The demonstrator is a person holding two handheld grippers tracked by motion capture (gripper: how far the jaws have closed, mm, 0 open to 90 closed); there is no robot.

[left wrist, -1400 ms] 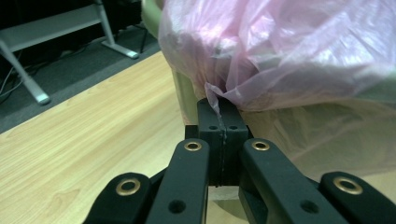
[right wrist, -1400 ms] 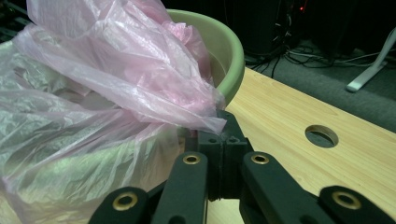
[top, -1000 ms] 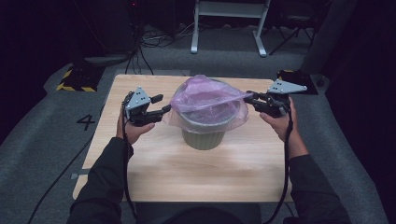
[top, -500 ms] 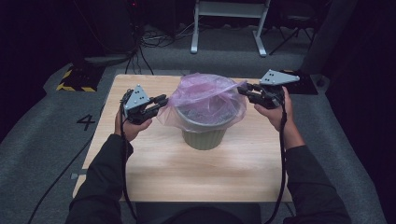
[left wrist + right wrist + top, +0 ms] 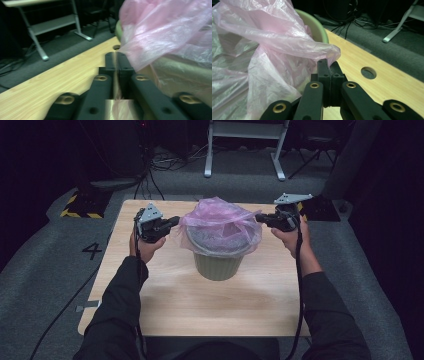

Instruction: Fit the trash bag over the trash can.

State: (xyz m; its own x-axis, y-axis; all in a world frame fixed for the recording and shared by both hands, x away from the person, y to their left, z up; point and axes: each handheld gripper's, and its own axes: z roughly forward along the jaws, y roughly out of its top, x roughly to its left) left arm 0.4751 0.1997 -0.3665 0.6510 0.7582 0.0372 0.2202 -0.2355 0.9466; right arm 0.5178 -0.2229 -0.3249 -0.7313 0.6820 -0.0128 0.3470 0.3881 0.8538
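The person wears dark long sleeves (image 5: 120, 305) that end at the wrists. Each hand carries black tongs: the left tongs (image 5: 172, 223) and the right tongs (image 5: 261, 218) both bear a grey three-cornered plate (image 5: 292, 198) on top. A thin black cable (image 5: 300, 285) trails back from each along the forearm. In the gripper views the tongs have two matte black jaws on thick black link arms, with round brass-coloured bushings (image 5: 314, 85) at the pivots and small screw holes.
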